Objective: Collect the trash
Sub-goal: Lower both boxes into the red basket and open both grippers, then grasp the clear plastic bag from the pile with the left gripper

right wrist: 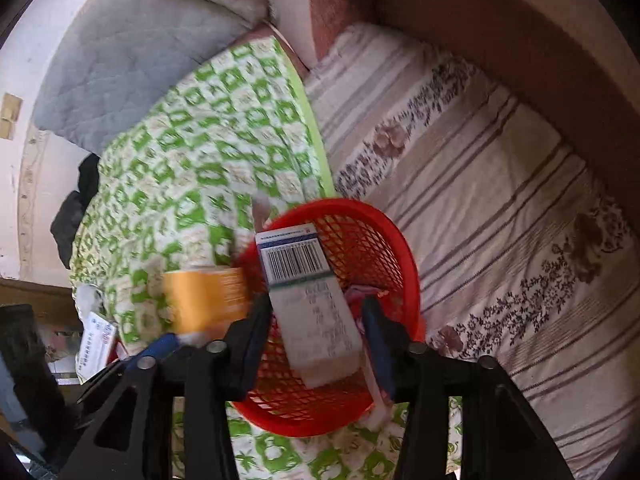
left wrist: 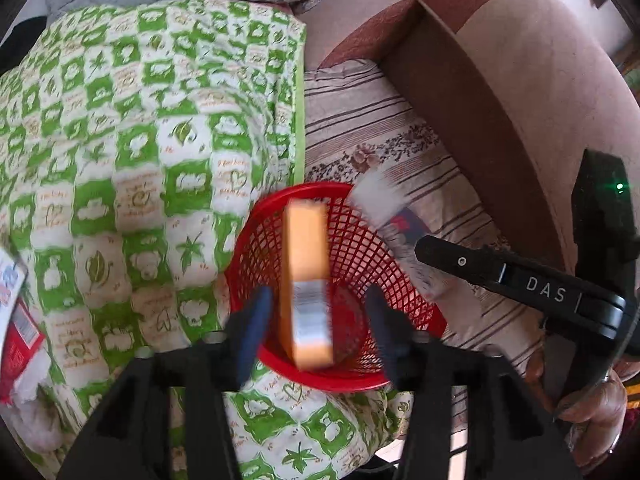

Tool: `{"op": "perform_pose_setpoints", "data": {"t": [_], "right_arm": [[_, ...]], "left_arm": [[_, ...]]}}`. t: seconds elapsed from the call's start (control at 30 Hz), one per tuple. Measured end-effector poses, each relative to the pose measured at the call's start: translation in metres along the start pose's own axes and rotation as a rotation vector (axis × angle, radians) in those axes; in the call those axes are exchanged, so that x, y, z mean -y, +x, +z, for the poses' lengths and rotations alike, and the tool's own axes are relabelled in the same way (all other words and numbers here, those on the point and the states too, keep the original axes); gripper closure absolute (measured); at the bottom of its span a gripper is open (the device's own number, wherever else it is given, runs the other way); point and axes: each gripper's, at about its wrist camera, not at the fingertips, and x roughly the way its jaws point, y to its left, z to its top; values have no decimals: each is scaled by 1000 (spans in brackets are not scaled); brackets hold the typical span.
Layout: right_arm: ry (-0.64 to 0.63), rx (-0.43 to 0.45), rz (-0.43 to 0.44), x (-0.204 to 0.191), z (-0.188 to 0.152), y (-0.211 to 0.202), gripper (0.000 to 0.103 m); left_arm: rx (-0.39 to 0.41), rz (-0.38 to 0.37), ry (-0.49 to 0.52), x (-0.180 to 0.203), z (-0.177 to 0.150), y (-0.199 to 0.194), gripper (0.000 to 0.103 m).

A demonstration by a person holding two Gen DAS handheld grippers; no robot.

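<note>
My left gripper [left wrist: 316, 316] hangs over the red basket [left wrist: 400, 376], its fingers spread wide. An orange box [left wrist: 306, 280] stands on end between them, blurred, its lower end down inside the basket; I can see a gap on each side of it, so the fingers are released and not touching it.

My right gripper [right wrist: 316, 336] is over the same basket [right wrist: 404, 248] from the other side, fingers also spread. A white box [right wrist: 308, 300] with a barcode lies tilted between them, above the basket's mouth. Its left edge is close to the left finger [right wrist: 256, 328], but the right finger [right wrist: 376, 336] stands apart from it, so this gripper too is released. Whether the white box touches the mesh I cannot tell.

In the right view the orange box [right wrist: 208, 300] shows just left of the basket rim.

The basket sits on a green quilt [left wrist: 140, 160], at its right edge, beside a striped sheet [right wrist: 500, 220]. At the far left of the quilt lies a red-and-white packet [left wrist: 18, 320], well apart from the basket.
</note>
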Motion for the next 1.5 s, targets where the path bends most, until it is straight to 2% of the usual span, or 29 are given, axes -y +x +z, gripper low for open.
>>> {"op": "perform_pose_setpoints", "data": {"t": [0.13,0.33,0.5,0.73,0.87,1.1,1.17,1.33,1.4,1.5], "right_arm": [[-11,6,18,2,-5,-4,37],[-80,53,5,-14,-24,-33,37],[-126,72,7,-34,-49,-53,37],[-168,59,35,-72,-74,-51,36],[-202,41,51,-98,-89,-45,36],[-279,18,61,-136,-121,-39,36],[-296,17,55,-144,-128,-39,36],[-322,16,36,-156,-142,-43,35],[-323,15,32,-158,-145,-44,35],[-324,19,13,-160,-151,-48,35]], "left_arm": [[1,-7,-7,-5,-6,-8,51],[30,-1,6,-11,-23,-40,51],[54,32,40,-20,-43,-65,51],[106,70,61,-45,-71,-105,51],[124,97,55,-71,-91,-124,50],[167,118,-22,-143,-133,-155,50],[176,151,-39,-165,-144,-159,49],[146,202,-71,-214,-155,-148,49],[119,166,-62,-225,-154,-137,49],[87,151,-36,-231,-151,-120,49]]}}
